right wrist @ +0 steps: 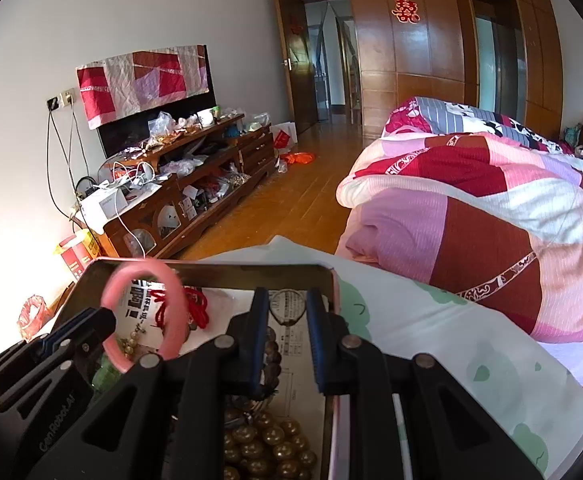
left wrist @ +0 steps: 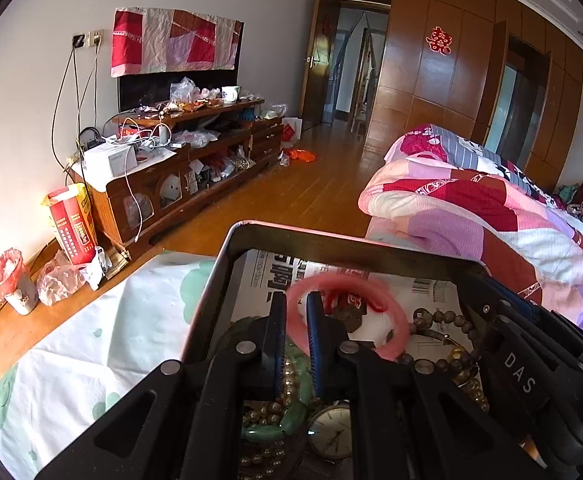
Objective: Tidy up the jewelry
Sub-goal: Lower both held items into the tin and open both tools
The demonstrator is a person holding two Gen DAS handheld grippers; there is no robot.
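Left wrist view: your left gripper (left wrist: 296, 304) stands nearly closed, pinching the pink bangle's (left wrist: 347, 316) rim above the tin (left wrist: 227, 256); keep that grip steady and lift clear of the beads.

Right wrist view: your right gripper (right wrist: 288, 304) hangs over the tin, narrowly parted and empty; the bangle is left of it.

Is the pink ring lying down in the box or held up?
Held up. The left tool pinches the pink ring, which stands on edge above the jewelry in the box, not flat on the bottom.
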